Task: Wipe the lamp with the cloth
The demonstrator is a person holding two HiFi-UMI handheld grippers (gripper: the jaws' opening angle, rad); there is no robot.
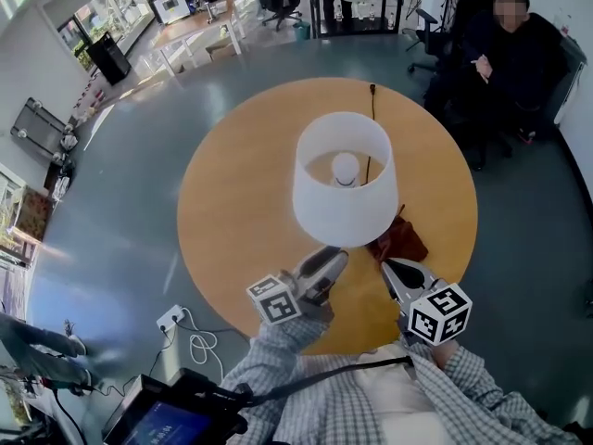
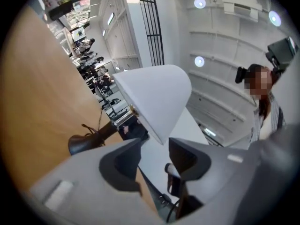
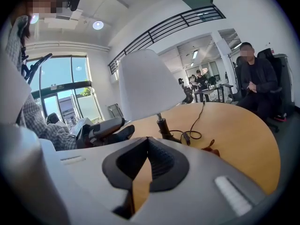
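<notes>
- Fetching the cloth comes first, I'd say; table carries the lamp mid-surface
- cloth crumpled just beside the lamp's foot, toward the near edge, ungripped
- right gripper near it, jaws together, empty: open before reaching
- left gripper by the lamp, jaws apart, empty: steady the lamp lightly
</notes>
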